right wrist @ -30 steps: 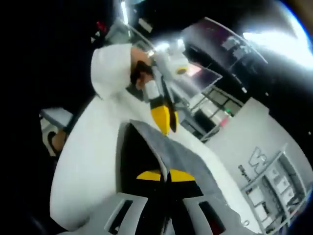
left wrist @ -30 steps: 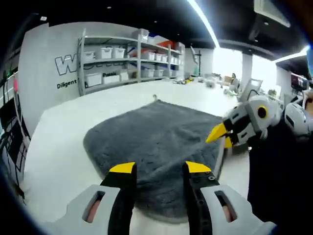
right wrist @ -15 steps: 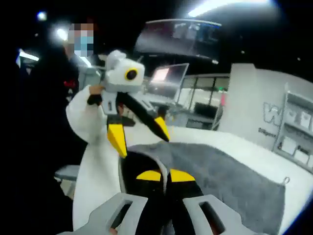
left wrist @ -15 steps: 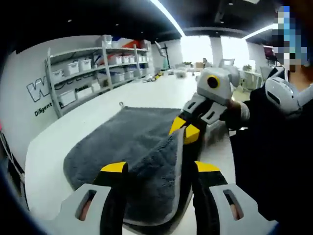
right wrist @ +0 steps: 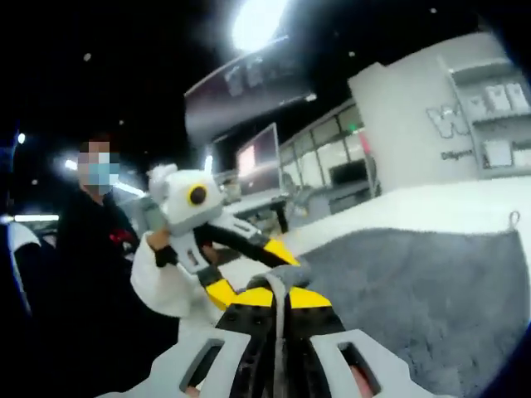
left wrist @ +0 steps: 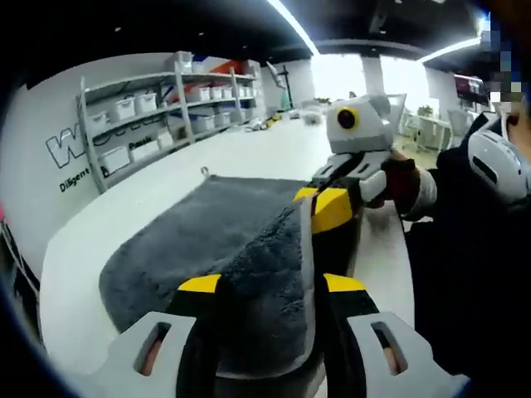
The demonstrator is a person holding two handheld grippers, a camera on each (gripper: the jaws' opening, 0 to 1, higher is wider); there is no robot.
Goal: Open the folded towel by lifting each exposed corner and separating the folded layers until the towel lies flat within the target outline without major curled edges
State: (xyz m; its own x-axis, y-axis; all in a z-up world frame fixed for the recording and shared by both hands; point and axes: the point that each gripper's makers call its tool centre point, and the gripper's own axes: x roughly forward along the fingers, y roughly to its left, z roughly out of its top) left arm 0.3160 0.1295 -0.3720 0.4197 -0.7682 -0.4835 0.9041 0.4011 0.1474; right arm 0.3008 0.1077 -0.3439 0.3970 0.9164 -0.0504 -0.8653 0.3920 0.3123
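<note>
towel [left wrist: 199, 236]: grey, near edge lifted off white table [left wrist: 116, 207]
left gripper [left wrist: 270, 286]: jaws wide, raised fold between them
right gripper [right wrist: 278, 297]: jaws pinched on towel edge

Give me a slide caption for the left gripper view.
Right gripper lifts the grey towel's edge between the open left gripper.

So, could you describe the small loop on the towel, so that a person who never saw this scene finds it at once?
Start at the long white table and find the grey towel spread on it. Follow the towel to its far corner, toward the shelves of white bins. There the small hanging loop sticks out onto the bare table; no other visible corner has one.
</note>
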